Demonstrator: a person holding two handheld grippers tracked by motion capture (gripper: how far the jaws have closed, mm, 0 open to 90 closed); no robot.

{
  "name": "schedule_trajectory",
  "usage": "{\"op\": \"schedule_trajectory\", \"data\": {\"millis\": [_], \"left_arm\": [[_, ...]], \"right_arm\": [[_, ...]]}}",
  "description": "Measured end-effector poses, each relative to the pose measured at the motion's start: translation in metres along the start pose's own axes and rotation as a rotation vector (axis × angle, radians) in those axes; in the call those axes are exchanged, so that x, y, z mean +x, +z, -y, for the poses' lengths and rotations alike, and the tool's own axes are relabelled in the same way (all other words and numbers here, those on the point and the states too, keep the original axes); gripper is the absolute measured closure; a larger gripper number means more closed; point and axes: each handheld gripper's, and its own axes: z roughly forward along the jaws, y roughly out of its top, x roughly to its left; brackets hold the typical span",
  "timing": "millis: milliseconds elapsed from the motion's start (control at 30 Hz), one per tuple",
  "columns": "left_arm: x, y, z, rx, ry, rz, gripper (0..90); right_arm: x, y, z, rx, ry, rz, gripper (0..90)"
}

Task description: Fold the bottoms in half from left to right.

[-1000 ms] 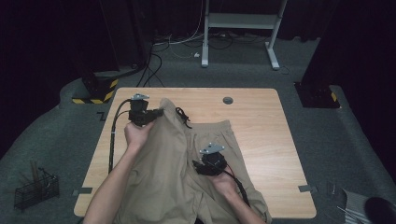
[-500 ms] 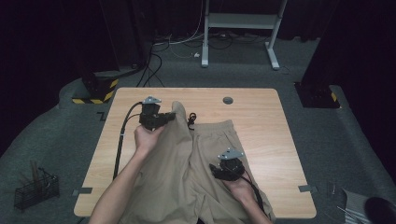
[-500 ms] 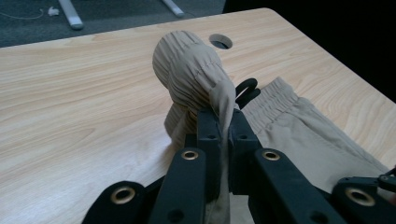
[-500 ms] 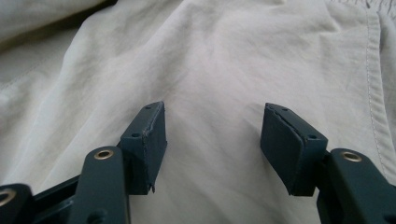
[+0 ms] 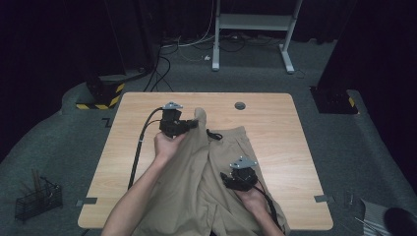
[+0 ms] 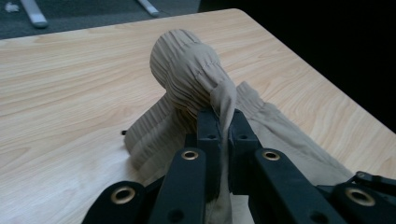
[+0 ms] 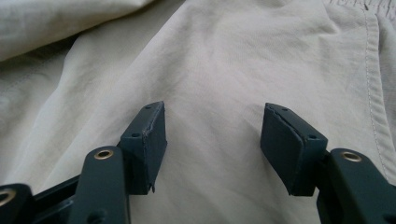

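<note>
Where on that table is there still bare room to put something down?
Bare wood on the table lies left of the left gripper and its cable, and right of the trousers out to the edge. The middle and near side are crowded with cloth and both hands.

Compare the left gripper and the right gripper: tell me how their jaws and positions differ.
The left gripper is shut on a gathered fold of the beige trousers; the right gripper stands open over flat cloth, pinching nothing. The left sits farther up the table, the right nearer the person. Both are black and hand-held.
</note>
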Motion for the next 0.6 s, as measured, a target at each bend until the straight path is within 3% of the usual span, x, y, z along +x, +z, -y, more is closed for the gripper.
{"op": "schedule_trajectory", "data": {"millis": [600], "left_arm": [[-0.030,0.036,-0.015,0.008,0.024,0.072,86.5]], "right_arm": [[0.000,0.000,0.000,-0.001,-0.005,0.001,40.6]]}}
